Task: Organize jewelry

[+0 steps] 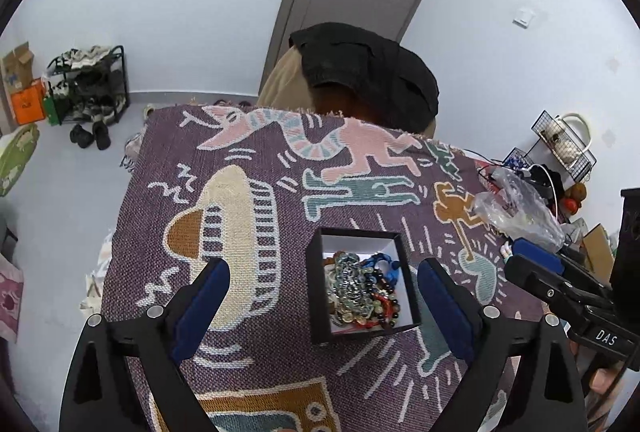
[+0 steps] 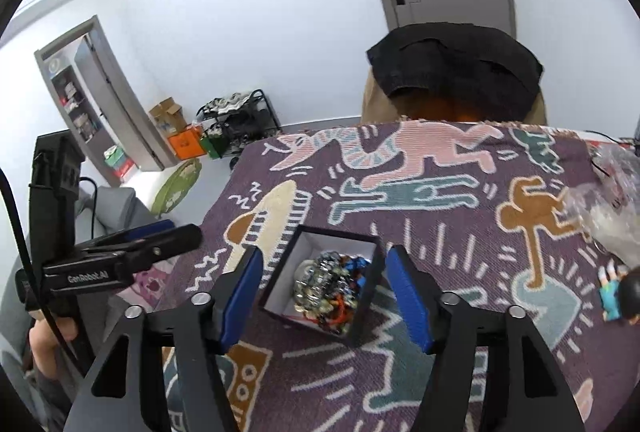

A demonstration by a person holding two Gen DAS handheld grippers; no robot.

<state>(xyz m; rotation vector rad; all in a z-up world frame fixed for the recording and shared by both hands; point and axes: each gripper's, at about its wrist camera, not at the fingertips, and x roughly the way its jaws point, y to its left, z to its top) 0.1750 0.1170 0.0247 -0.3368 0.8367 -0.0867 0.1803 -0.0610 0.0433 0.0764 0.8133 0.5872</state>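
Observation:
A small black box [image 1: 316,272] with a white inside sits on the purple patterned blanket [image 1: 280,212]. It holds a heap of bead bracelets and jewelry [image 1: 360,288]. My left gripper [image 1: 324,272] is open and empty, hovering above the blanket with the box between its blue pads. The box [image 2: 360,308] and the jewelry [image 2: 328,284] also show in the right wrist view. My right gripper [image 2: 322,258] is open and empty, its pads on either side of the box. Each gripper shows in the other's view: the right [image 1: 532,264] and the left [image 2: 176,236].
A clear plastic bag [image 1: 516,212] lies at the blanket's right edge, with a small doll [image 2: 618,292] near it. A chair draped with a black garment [image 1: 368,80] stands behind the table. A shoe rack [image 1: 88,84] and boxes stand by the far wall.

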